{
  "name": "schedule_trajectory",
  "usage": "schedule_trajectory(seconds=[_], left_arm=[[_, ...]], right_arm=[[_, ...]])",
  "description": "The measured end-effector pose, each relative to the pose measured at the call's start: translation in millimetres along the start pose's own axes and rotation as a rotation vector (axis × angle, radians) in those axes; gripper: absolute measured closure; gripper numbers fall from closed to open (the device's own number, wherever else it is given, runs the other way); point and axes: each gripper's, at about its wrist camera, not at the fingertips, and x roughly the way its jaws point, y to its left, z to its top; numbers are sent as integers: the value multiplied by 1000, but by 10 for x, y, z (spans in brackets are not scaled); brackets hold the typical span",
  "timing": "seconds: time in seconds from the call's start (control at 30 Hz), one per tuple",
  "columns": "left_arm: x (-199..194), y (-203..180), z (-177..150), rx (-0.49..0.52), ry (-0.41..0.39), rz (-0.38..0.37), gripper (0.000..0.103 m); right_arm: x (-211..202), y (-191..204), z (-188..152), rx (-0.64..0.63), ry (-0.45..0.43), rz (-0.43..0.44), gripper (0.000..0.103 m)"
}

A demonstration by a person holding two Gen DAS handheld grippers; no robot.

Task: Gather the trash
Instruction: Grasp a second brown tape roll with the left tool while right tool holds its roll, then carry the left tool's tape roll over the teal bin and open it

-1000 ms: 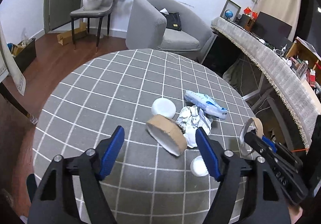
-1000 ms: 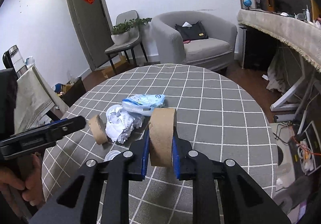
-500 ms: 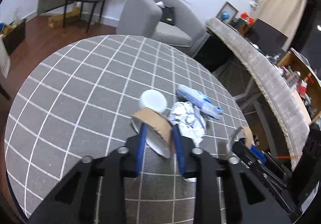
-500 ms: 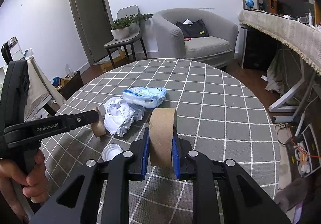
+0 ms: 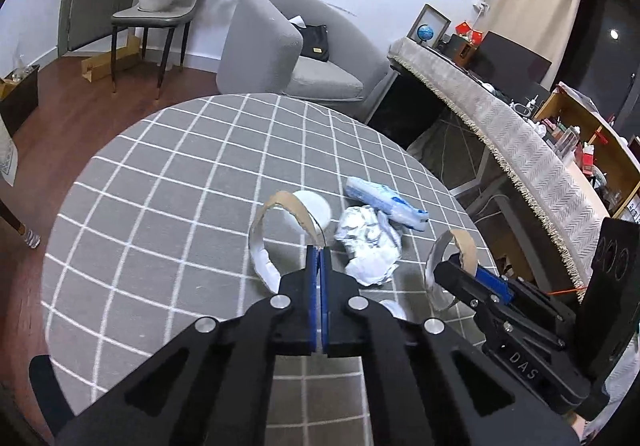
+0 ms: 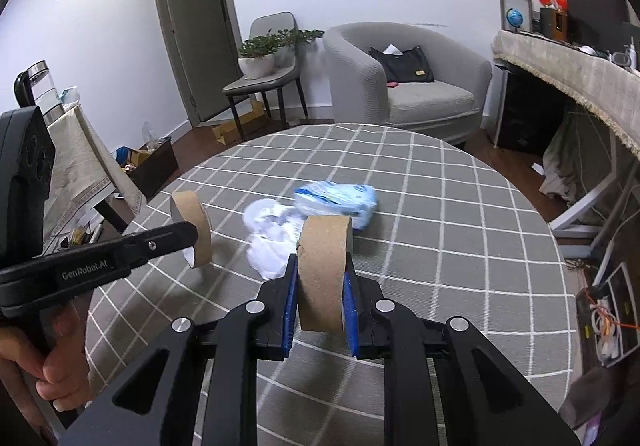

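Trash lying mid-table (image 5: pixel 168 166): blue wrapper (image 5: pixel 384 202), crumpled paper (image 5: pixel 370 246), white lids (image 5: pixel 316 206) remaining uncollected. Clamping one cardboard tape ring (image 5: pixel 280 234) by its wall in the left gripper (image 5: pixel 319 258), lifting slightly, probably. Gripping another ring (image 6: pixel 324 270) across its width in the right gripper (image 6: pixel 320 286). Spotting no bin anywhere.

Partly hidden behind the brown cardboard tape ring (image 5: pixel 280 230): a round white plastic lid (image 5: pixel 318 206). Almost fully covered by the closed left gripper (image 5: pixel 319 258): a second white lid (image 5: pixel 394 310). Blurred in the right wrist view: the blue-and-white plastic packet (image 6: pixel 338 202); print unreadable.
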Motion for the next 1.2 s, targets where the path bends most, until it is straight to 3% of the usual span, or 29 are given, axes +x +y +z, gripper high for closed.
schedule_trajectory(seconds=[0.2,0.5,0.93,1.2], left_arm=[[-232,145,-47,21,-22,37,101],[-746,449,-321,101,-49,187,101],[-1314,1202,-799,12,-44,300,101],[-1391,1591,-1084,-59,5,330,101]], right_arm=[[28,257,76,-39,2,46,83],[109,733,164,-68,24,158,83],[202,1564,212,-124,66,324,83],[275,2099,178,-189,91,379,83]])
